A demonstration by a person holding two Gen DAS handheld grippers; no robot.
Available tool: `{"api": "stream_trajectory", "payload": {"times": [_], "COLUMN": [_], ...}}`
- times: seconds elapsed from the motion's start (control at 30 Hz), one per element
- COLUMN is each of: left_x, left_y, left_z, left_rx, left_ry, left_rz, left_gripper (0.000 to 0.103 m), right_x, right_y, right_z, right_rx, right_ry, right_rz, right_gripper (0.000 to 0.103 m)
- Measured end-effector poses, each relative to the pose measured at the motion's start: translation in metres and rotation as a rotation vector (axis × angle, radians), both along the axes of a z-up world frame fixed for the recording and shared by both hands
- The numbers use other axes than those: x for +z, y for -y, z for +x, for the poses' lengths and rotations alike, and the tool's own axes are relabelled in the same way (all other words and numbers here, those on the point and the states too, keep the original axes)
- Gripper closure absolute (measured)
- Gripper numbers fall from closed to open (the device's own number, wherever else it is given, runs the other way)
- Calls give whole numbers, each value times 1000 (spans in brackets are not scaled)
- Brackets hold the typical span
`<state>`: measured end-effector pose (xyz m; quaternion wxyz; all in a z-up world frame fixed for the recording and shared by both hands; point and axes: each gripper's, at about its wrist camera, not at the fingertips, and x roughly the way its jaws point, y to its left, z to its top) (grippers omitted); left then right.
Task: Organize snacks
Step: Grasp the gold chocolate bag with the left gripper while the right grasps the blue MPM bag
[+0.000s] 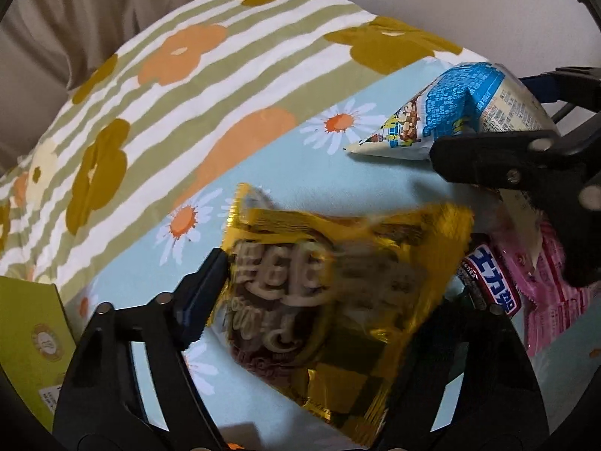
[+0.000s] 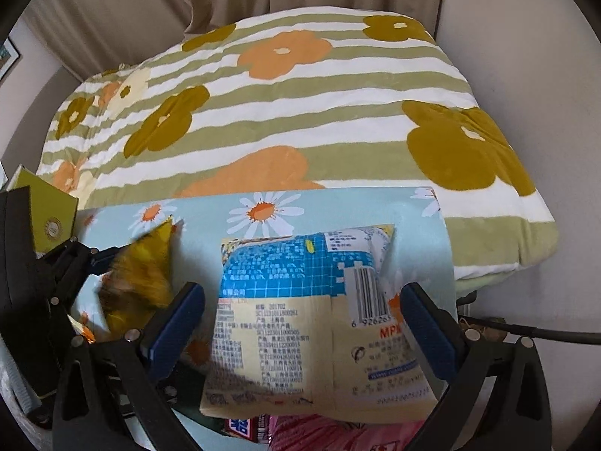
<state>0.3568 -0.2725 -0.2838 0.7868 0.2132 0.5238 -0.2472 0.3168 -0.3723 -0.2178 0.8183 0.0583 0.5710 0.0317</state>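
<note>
The left gripper [image 1: 330, 282] clamps a blurred gold snack bag [image 1: 330, 285] whose print is unreadable. The right gripper [image 2: 304, 319] straddles a blue-and-cream snack bag [image 2: 311, 312]; whether its pads touch is unclear. Pink packets [image 1: 548, 282] lie partly hidden beneath. Beyond, a striped floral quilt [image 2: 300, 112] covers the daisy sheet [image 1: 375, 173].

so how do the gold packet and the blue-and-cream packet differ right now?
The gold packet is shiny foil with brown print; the blue-and-cream packet is matte, showing small text and a barcode. The gold packet sits between the left gripper's fingers, the blue-and-cream packet between the right gripper's. Both are sealed snack bags over the daisy cloth.
</note>
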Motion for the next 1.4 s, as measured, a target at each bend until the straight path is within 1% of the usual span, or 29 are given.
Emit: {"api": "stream_trajectory", "payload": {"times": [0.07,0.1,0.2,0.37,0.4,0.43,0.5,0.57,0.6,0.67,0.73,0.8,0.9,1.03,1.2,1.4], "left_x": [1,1,3,7,7,7,8,9,9,11,14,19,29,53,95,156], "left_y": [2,2,4,1,0,-2,-6,-11,-14,-19,-23,-28,-33,-42,-54,-81], "left_z": [-2,-3,-6,-6,-6,-5,-4,-3,-3,-4,-6,-8,-12,-21,-41,-69], "left_rx": [-20,-29,-54,-38,-33,-27,-9,15,25,47,63,81,102,135,170,234], "left_ry": [11,19,40,34,26,22,12,6,4,3,7,16,35,65,126,215], "left_rz": [8,12,25,19,19,18,12,6,2,-4,-12,-23,-40,-77,-123,-166], "left_gripper": [33,37,40,42,43,43,43,43,44,44,45,46,46,46,46,46], "right_x": [-2,-2,-5,-10,-11,-12,-14,-15,-15,-14,-11,-7,6,33,75,131], "right_y": [1,1,5,4,4,3,0,-1,-2,-5,-7,-9,-13,-18,-31,-54], "right_z": [-1,-1,-2,-2,-2,-1,0,0,-1,-2,-5,-8,-13,-24,-41,-61], "right_rx": [1,-1,-7,8,12,14,21,28,31,44,55,57,59,65,89,133], "right_ry": [-3,-6,-16,-35,-35,-37,-41,-42,-41,-37,-29,-17,20,79,150,235], "right_rz": [-11,-14,-15,-18,-15,-17,-23,-8,-8,-7,-7,-6,0,8,14,54], "right_gripper": [0,0,0,2,3,8,11,19,21,31,37,40,40,40,40,40]}}
